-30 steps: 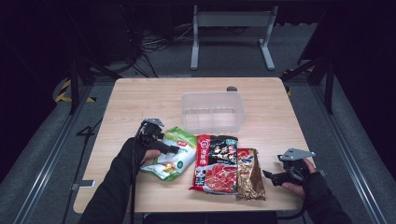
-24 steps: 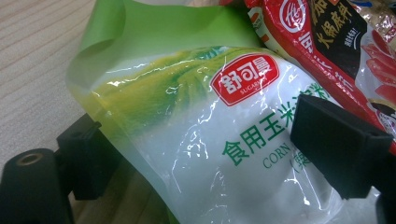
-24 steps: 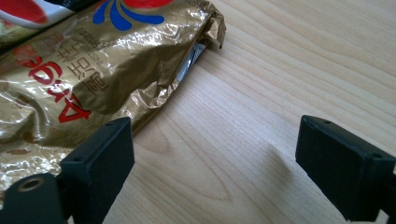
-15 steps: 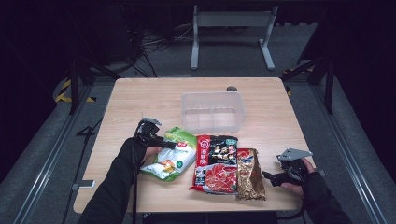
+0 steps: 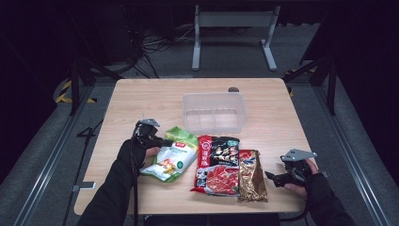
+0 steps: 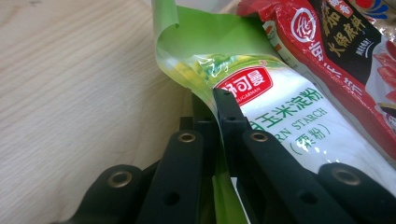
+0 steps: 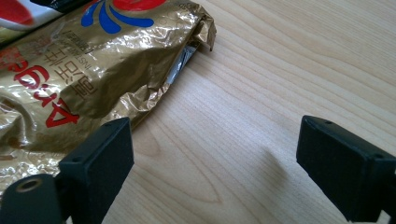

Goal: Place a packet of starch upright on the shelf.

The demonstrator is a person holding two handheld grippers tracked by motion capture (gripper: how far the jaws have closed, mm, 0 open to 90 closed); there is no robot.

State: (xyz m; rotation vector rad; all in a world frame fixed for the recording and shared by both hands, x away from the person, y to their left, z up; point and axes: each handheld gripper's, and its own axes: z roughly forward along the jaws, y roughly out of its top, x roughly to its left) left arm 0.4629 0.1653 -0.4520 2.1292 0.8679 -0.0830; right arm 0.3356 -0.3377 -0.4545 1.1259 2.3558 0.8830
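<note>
The left gripper (image 5: 160, 140) lies low over the table (image 5: 141, 94), its forearm coming in from the lower edge and angling up toward the green-and-white corn starch bag (image 5: 173, 154). Its jaws have just been closing, and in the left gripper view they are pressed together on the bag's green edge (image 6: 205, 93), pinching the film between them. The bag lies flat at the front left of the table, touching the red hotpot packet (image 5: 216, 164) on its right. The right gripper (image 5: 272, 176) rests near the table's front right corner, pointing at the gold packet (image 5: 251, 175); its jaws are spread wide with bare wood between them, one beside the packet's edge (image 7: 140, 107). A clear plastic bin (image 5: 214, 112) stands behind the packets.
</note>
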